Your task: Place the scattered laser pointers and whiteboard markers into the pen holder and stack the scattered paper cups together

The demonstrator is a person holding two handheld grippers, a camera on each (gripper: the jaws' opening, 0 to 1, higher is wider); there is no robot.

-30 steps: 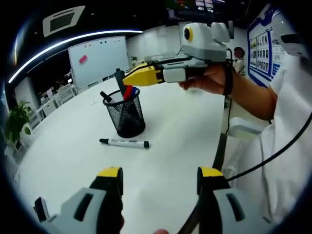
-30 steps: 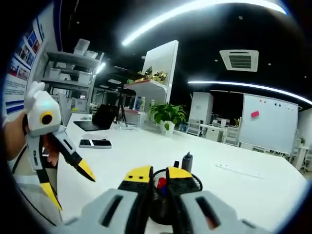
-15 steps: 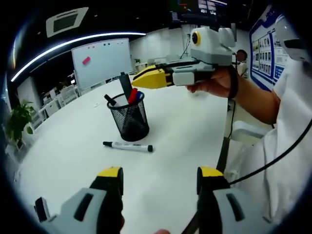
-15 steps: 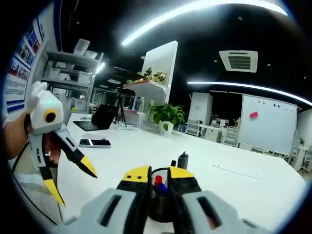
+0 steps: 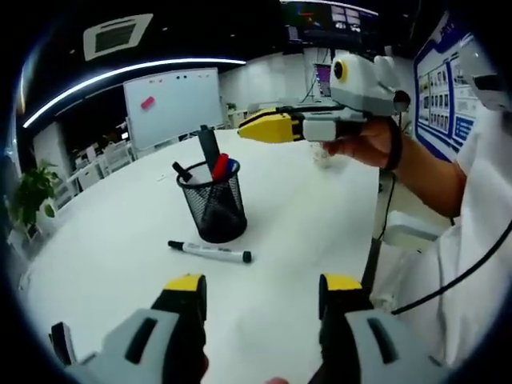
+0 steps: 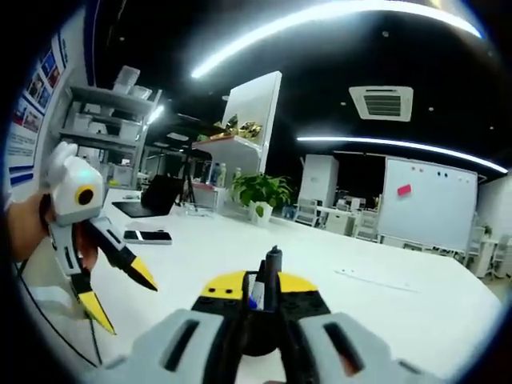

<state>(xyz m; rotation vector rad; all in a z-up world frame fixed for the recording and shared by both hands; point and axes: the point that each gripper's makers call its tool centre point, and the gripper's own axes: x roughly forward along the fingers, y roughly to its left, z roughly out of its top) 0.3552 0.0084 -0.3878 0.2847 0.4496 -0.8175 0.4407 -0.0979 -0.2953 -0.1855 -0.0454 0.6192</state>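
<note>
While hovering, left gripper point(image 5: 256, 292) gapes wide, empty | right gripper point(image 6: 254, 296) closed, empty

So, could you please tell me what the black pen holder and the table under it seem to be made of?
The black mesh pen holder looks like wire mesh, probably metal with a matte black coat: the pens inside show through its fine grid wall. The white table has a smooth, faintly glossy top, likely laminate or painted board; the core material cannot be told. A black-capped whiteboard marker lies beside the holder.
</note>
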